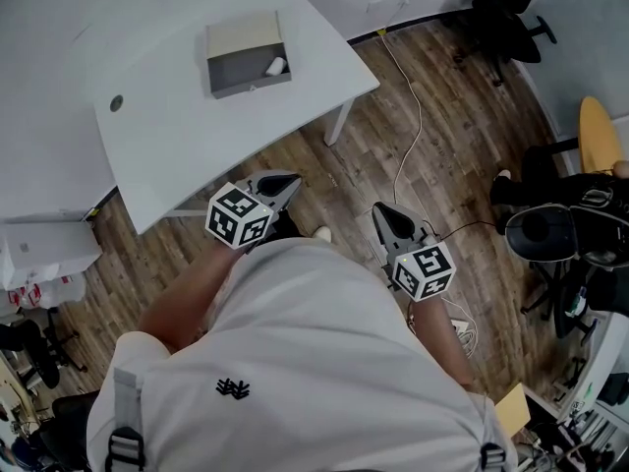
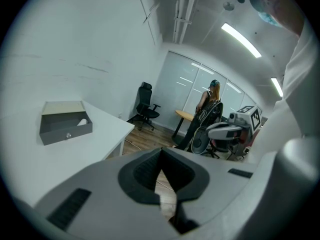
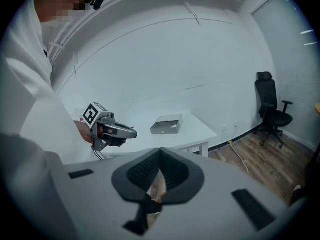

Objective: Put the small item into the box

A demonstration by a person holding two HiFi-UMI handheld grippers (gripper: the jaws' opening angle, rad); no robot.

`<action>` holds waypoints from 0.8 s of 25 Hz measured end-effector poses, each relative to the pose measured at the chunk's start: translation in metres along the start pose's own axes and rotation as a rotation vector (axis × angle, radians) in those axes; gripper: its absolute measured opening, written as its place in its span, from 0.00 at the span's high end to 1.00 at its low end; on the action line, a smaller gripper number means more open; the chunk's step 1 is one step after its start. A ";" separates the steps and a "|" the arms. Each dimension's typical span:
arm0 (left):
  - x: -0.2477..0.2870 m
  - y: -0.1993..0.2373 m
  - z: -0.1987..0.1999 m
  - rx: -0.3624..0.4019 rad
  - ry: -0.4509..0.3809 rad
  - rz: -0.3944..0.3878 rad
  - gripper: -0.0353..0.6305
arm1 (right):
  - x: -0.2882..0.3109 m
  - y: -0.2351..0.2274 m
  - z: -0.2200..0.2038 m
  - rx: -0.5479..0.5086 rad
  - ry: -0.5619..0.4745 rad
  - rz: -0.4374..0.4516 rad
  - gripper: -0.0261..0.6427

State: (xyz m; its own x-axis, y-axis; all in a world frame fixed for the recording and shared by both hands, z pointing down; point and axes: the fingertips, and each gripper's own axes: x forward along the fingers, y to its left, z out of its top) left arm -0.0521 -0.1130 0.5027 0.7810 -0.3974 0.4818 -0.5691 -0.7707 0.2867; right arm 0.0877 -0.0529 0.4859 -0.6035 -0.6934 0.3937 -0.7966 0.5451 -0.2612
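An open grey box point(image 1: 247, 67) with its pale lid tipped back stands on the white table point(image 1: 187, 136). A small white item point(image 1: 275, 66) lies inside it at the right end. The box point(image 2: 65, 129) and item point(image 2: 83, 121) also show in the left gripper view, and the box point(image 3: 166, 127) shows far off in the right gripper view. Both grippers are held close to the person's body over the wooden floor, well short of the table. My left gripper point(image 1: 286, 186) point(image 2: 160, 151) is shut and empty. My right gripper point(image 1: 383, 214) point(image 3: 160, 153) has its jaws together with nothing between them.
A white cable point(image 1: 413, 116) runs across the wooden floor by the table leg point(image 1: 337, 124). Black office chairs point(image 1: 506, 18) stand at the back right. Another person point(image 2: 210, 104) stands by a yellow round table point(image 1: 600, 131). White bags point(image 1: 44, 254) sit at the left.
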 end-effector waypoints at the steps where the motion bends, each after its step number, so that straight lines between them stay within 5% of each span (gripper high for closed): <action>1: 0.000 0.001 -0.001 -0.001 0.002 0.000 0.94 | 0.001 0.000 0.000 -0.001 0.001 0.000 0.95; 20: 0.005 0.042 0.016 -0.015 0.000 0.029 0.94 | 0.019 -0.009 0.003 0.030 0.015 -0.010 0.95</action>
State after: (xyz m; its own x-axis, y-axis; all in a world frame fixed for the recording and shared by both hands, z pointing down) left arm -0.0678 -0.1554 0.5042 0.7640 -0.4193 0.4904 -0.5952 -0.7514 0.2848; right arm 0.0832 -0.0723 0.4930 -0.5952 -0.6914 0.4094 -0.8033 0.5238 -0.2834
